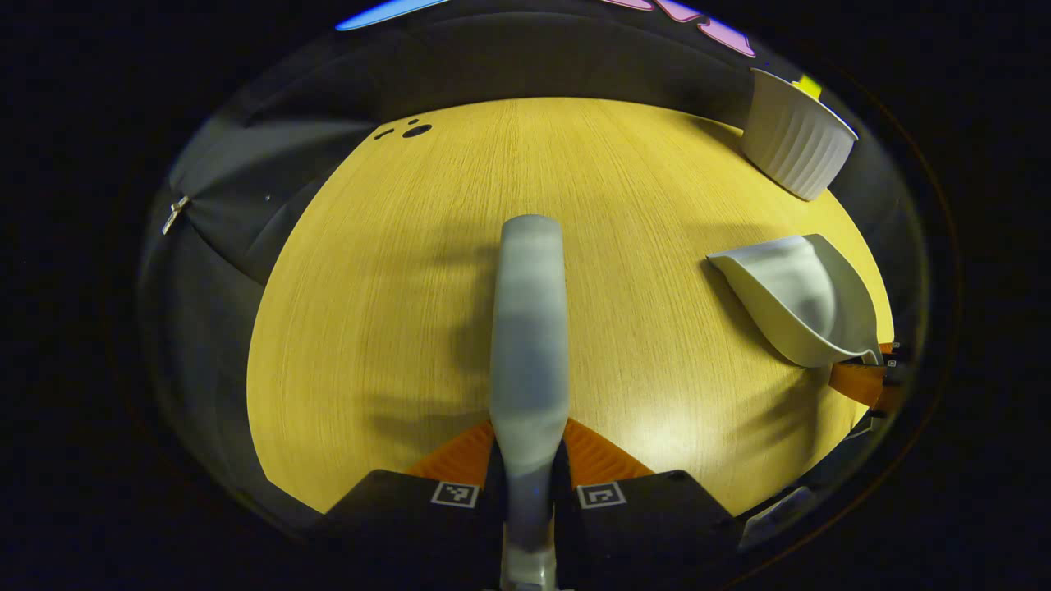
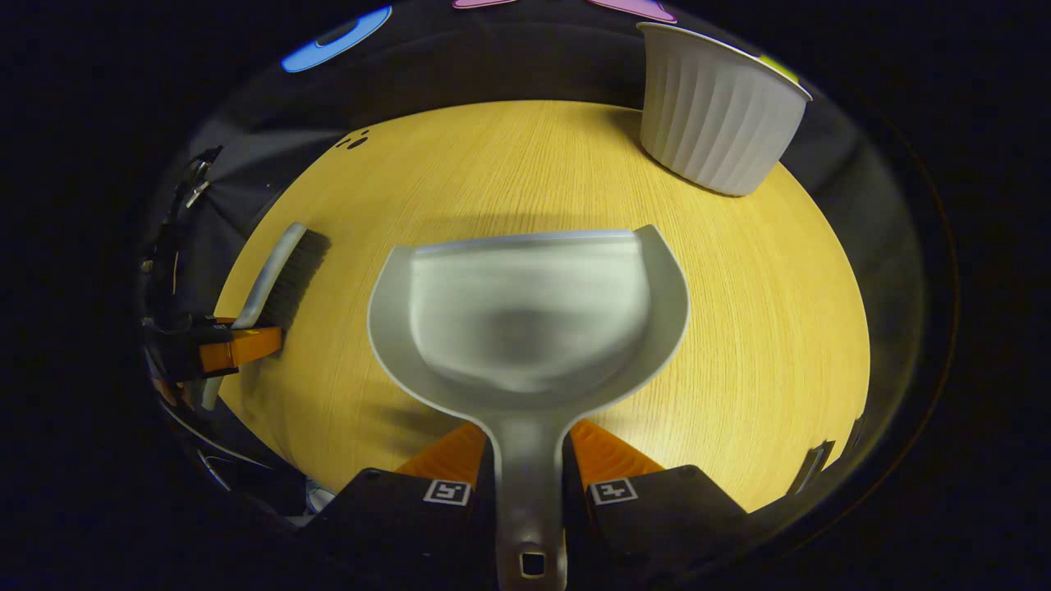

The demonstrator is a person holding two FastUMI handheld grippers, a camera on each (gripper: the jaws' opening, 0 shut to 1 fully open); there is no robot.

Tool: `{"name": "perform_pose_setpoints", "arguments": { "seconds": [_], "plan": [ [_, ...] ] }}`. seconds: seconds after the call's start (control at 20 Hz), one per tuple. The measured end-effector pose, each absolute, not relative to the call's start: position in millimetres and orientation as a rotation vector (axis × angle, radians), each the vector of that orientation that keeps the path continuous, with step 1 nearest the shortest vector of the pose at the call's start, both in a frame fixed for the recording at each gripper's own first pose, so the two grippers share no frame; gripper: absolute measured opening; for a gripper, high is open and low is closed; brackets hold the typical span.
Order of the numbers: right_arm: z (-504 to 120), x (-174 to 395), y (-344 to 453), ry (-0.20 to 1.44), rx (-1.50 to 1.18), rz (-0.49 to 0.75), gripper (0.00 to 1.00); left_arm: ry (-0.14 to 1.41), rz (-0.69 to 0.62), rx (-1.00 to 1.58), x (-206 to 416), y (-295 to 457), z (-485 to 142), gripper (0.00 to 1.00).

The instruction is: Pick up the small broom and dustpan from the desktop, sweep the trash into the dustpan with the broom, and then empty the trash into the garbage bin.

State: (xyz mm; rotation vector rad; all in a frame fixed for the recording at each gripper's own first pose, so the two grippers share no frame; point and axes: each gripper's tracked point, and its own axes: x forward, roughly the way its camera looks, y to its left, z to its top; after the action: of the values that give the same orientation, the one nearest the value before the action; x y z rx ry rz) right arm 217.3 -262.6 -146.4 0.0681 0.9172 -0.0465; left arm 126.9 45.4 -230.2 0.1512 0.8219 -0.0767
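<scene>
In the left gripper view, the small broom's grey back [image 1: 530, 328] runs straight ahead over the wooden desktop [image 1: 640, 180], and my left gripper [image 1: 530, 455] is shut on its handle. The grey dustpan [image 2: 530, 312] is held just above the desktop, pan facing up, with my right gripper [image 2: 530, 455] shut on its handle. The right gripper view shows the broom [image 2: 279, 275] at the left, dark bristles down, with the left gripper [image 2: 234, 349] behind it. The dustpan [image 1: 800, 308] appears at the right of the left gripper view. The pan's inside looks bare.
A white ribbed garbage bin [image 2: 714, 115] stands at the desktop's far right edge, also seen as the bin [image 1: 795, 144] from the left gripper. A few dark holes [image 1: 410, 130] mark the far left corner. Dark cloth surrounds the desk.
</scene>
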Motion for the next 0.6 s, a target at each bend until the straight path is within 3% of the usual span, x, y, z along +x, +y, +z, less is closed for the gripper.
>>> {"name": "perform_pose_setpoints", "arguments": {
  "seconds": [0.05,0.1,0.2,0.3,0.35,0.4,0.6],
  "plan": [
    [-146,215,-261,0.921,0.077,-0.037,0.42,0.825,-0.096,0.146,126,41,-230,0.3],
    [-145,214,-259,0.922,0.086,-0.029,0.34,0.82,-0.118,0.139,123,36,-229,0.32],
    [-140,214,-250,0.908,0.103,-0.008,0.48,0.787,-0.136,0.128,121,31,-220,0.37],
    [-128,211,-248,0.881,0.098,-0.007,0.87,0.757,-0.146,0.119,123,26,-214,0.78],
    [-122,209,-248,0.866,0.092,-0.007,0.88,0.739,-0.148,0.115,113,27,-207,0.98],
    [-117,208,-248,0.854,0.086,-0.009,1.0,0.715,-0.152,0.114,109,26,-199,0.95],
    [-72,201,-246,0.744,0.088,-0.008,1.0,0.607,-0.151,0.085,80,26,-158,0.95]
  ]
}}
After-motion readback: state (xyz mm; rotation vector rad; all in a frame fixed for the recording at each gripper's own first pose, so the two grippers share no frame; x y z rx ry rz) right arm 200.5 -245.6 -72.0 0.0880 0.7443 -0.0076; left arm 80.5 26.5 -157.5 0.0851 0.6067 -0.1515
